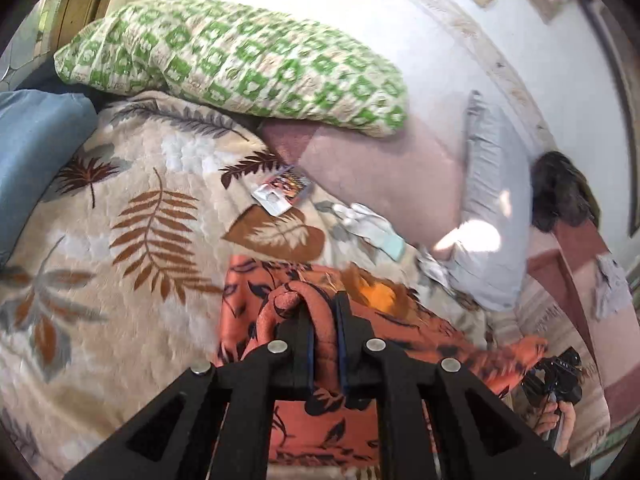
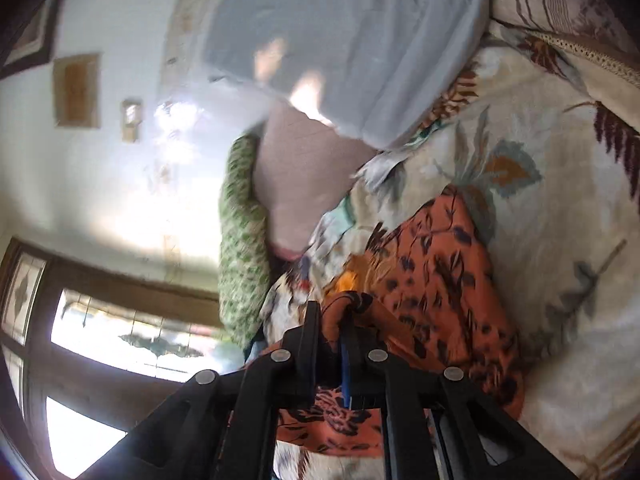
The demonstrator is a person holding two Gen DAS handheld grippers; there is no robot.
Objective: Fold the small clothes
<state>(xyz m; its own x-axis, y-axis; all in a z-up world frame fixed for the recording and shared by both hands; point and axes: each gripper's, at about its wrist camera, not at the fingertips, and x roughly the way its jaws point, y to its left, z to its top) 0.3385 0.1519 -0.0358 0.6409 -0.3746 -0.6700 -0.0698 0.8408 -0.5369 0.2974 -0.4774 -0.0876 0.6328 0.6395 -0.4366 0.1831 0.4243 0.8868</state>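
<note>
The left gripper point(image 1: 322, 312) is pinching a bunched fold of the orange leaf-print garment point(image 1: 400, 328), jaws clamped on it. The right gripper point(image 2: 332, 322) is gripping another bunch of that garment, jaws likewise clamped. The garment is lying on the leaf-patterned blanket point(image 1: 132, 216) covering the bed. Farther back, a green-checked pillow point(image 1: 240, 64) is resting against a pink pillow point(image 1: 380, 172).

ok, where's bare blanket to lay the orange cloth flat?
Widest free patch: leaf-print blanket left of the orange cloth, bordered by the blue pillow and green pillow. Crowded on the other side: card packet, white glove, pink pillow, pale blue pillow.
</note>
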